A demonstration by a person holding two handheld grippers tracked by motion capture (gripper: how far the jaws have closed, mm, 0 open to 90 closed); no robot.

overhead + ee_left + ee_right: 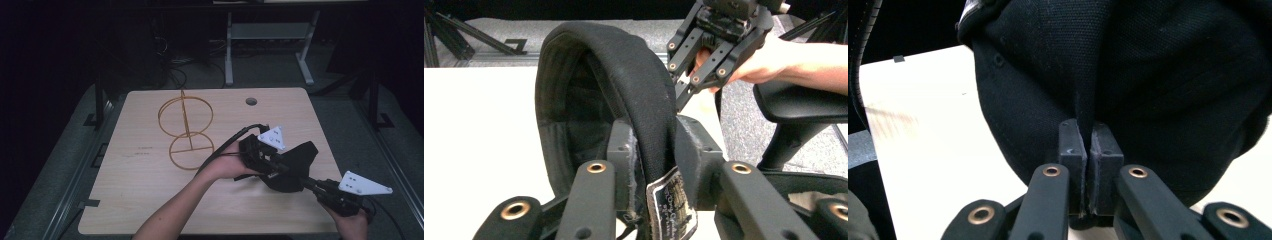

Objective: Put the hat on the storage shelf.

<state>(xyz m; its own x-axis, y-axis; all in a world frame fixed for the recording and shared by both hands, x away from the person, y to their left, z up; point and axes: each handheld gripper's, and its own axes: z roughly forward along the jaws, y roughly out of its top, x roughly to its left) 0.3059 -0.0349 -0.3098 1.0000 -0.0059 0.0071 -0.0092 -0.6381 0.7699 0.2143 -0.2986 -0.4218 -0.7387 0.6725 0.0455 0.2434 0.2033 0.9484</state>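
Both tools pinch a black cap held just above the desk: the left tool is clamped on its rim band, the right tool on a thin fold of crown cloth. That fold could slip free if the tools pull apart, dropping one side of the cap. The gold wire stand sits well apart.

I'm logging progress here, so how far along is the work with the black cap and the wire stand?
Done: both grips are on. The left hand-held gripper is shut on the rim of the black cap, and the right hand-held gripper pinches a fold of its fabric. In hand: the cap is held over the table's right side. Left, probably: carrying it to the gold wire stand, which stands bare and apart.
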